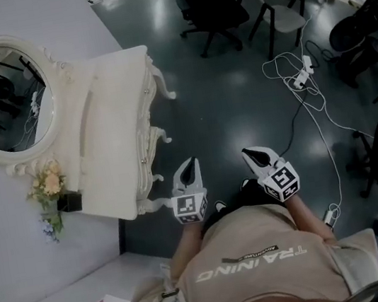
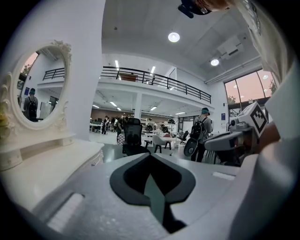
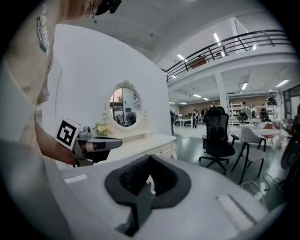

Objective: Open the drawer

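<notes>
A white dressing table (image 1: 108, 117) with carved legs stands against the wall at the left of the head view. Its drawer fronts (image 1: 146, 141) with small knobs face the dark floor, and they look closed. The drawer front also shows in the left gripper view (image 2: 93, 161) and in the right gripper view (image 3: 163, 150). My left gripper (image 1: 192, 161) (image 2: 150, 155) hangs in the air just off the table's near corner, jaws together, holding nothing. My right gripper (image 1: 247, 151) (image 3: 150, 157) floats beside it over the floor, also shut and empty. Neither touches the table.
An oval mirror (image 1: 2, 99) in a white frame stands on the table, with a small vase of flowers (image 1: 50, 186) and a black box (image 1: 72, 200) near it. A black office chair (image 1: 210, 0), a grey chair (image 1: 282, 11) and white cables (image 1: 304, 79) occupy the floor beyond.
</notes>
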A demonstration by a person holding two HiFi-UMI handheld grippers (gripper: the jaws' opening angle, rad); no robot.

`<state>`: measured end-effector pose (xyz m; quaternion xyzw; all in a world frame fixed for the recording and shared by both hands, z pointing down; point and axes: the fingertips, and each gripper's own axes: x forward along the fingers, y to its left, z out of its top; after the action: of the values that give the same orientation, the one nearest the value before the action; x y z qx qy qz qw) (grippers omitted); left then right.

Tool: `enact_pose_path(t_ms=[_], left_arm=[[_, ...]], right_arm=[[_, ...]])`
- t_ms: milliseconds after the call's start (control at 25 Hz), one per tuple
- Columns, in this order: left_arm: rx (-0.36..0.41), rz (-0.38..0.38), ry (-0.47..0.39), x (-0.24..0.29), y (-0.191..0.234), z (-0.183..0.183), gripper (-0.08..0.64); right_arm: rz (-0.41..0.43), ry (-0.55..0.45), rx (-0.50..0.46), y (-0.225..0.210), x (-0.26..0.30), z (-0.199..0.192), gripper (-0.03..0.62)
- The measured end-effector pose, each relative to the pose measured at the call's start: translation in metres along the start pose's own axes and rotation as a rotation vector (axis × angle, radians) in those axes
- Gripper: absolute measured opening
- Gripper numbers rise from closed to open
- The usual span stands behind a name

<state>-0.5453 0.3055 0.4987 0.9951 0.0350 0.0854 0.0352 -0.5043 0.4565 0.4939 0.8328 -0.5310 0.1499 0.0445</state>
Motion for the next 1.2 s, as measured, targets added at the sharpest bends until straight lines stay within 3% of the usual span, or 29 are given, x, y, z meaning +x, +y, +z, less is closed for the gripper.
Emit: enact_pose_path(t_ms=[240, 400, 560, 720, 800, 960, 1200], left_arm=[[-0.169, 0.008, 0.058, 0.044, 0.018, -0.009, 0.006], [-0.136, 0.051, 0.073, 0.083, 0.034, 0.006, 0.006], [-0.125, 0.091, 0.073, 0.129, 0.042, 0.021, 0.006], [-0.079, 0.129, 0.081, 0.166, 0.048, 0.038, 0.006], [-0.09, 0.144, 0.075, 0.185, 0.05, 0.043, 0.006], [-0.132, 0.176, 0.086, 0.21, 0.059, 0.04, 0.006], [-0.115, 0.234, 0.079, 0.231, 0.082, 0.056, 0.006]], right_arm=[[0.041, 0.004, 0.026, -0.03, 0.025, 0.002, 0.003], [0.078, -0.031, 0.045, -0.069, 0.058, 0.012, 0.003], [0.13, -0.048, -0.014, -0.112, 0.087, 0.032, 0.003], [0.194, -0.082, 0.018, -0.146, 0.11, 0.046, 0.003], [0.22, -0.079, 0.009, -0.162, 0.12, 0.049, 0.003], [0.238, -0.028, -0.132, -0.18, 0.142, 0.046, 0.003], [0.3, -0.004, -0.091, -0.2, 0.182, 0.054, 0.003]])
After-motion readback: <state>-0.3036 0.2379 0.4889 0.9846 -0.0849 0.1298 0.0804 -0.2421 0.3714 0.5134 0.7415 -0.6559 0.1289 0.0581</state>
